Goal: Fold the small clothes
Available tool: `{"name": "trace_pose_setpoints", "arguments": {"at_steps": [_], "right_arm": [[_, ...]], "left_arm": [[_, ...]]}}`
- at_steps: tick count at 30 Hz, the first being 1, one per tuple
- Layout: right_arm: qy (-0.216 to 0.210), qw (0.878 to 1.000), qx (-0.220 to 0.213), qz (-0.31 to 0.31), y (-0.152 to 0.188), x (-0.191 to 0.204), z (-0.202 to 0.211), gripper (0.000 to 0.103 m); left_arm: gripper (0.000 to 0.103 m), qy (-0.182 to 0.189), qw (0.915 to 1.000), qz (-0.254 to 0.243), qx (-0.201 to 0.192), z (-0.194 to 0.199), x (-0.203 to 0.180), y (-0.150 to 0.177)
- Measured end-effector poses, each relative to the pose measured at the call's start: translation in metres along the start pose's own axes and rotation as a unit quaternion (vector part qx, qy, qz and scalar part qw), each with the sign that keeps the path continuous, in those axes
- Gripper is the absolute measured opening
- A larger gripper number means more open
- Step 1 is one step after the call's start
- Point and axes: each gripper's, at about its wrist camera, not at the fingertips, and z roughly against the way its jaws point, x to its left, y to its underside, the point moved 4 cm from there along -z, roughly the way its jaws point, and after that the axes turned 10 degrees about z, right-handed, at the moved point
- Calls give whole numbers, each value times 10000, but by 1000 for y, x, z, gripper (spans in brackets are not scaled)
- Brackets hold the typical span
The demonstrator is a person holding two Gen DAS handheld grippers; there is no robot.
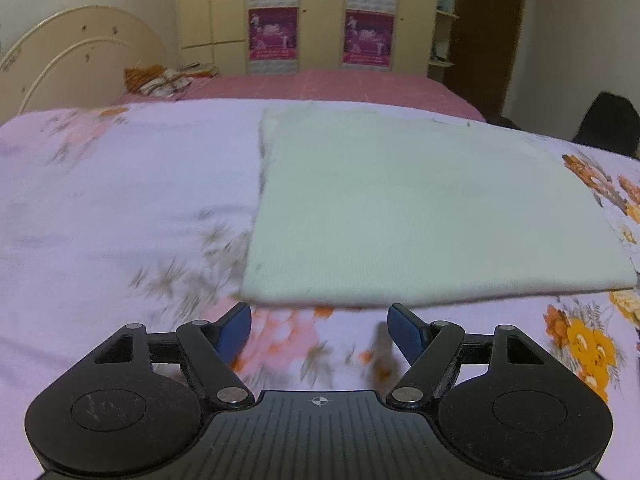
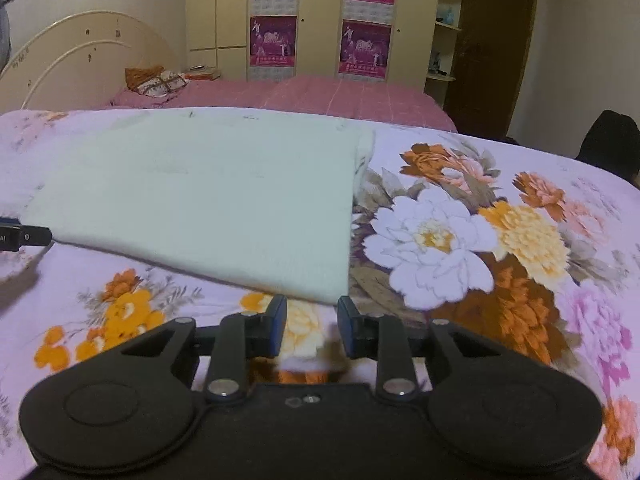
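Cloth (image 1: 420, 208) lies folded just ahead of us, near edge before both empty grippers: left gripper (image 1: 320, 330) wide, right gripper (image 2: 312, 326) narrowly apart.

The poster (image 1: 273, 33) print is too small to read, and the floral sheet (image 1: 120, 208) blurs at left.

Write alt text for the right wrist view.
A pale green folded cloth lies flat on a floral lilac bedsheet. The right tool, its blue pads apart and empty, points at the cloth's near right corner.
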Motion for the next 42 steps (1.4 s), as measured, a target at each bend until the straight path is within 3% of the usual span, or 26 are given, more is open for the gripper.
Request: {"name": "trace_pose_setpoints", "arguments": {"at_steps": [7,11,13,14,15,17,22,24,27,31,32,35,37,39,42], "right_arm": [[-142,9998,-88,-125,6,-3,14,30],[-230,9996,-110,-118,3,1,13,31],[-289,9994,-125,-123,-1,2,11,31],[-306,9994,-137,-127,-3,2,10,32],[-322,9993,-154,-125,-6,3,8,32],[-360,9991,-188,-130,-12,2,5,32],[-512,9982,-281,-168,-28,4,-7,33],[-667,9969,-350,-206,-39,8,-17,30],[-1025,9928,-554,-282,-61,18,-33,5],[-1214,9893,-773,-239,-92,35,-65,4],[-1241,9889,-779,-244,-98,39,-74,3],[-1329,9874,-820,-240,-115,50,-99,3],[-1319,9875,-839,-194,-122,56,-113,3],[-1301,9880,-822,-148,-124,61,-121,3],[-1180,9896,-816,-44,-123,65,-131,3]], "left_arm": [[75,116,9991,401,-65,22,8,12],[74,489,9906,1256,-248,24,15,9],[74,864,9740,2095,-33,13,24,10],[63,1039,9614,2548,97,5,29,13],[59,1207,9442,3057,225,-4,36,16],[58,1396,9188,3688,162,-11,44,21],[58,1659,8732,4582,-26,-35,53,18],[58,1714,8624,4761,-154,-45,53,14],[58,1689,8622,4767,-284,-59,48,3],[58,1681,8575,4843,-435,-82,47,-16],[52,1666,8598,4806,-451,-87,46,-21],[9,1445,8713,4685,-221,-105,46,-28],[7,1515,8695,4695,-235,-110,50,-26],[7,1497,8789,4519,-313,-105,47,-28],[7,1729,8846,4276,-695,-81,43,-35]]}}
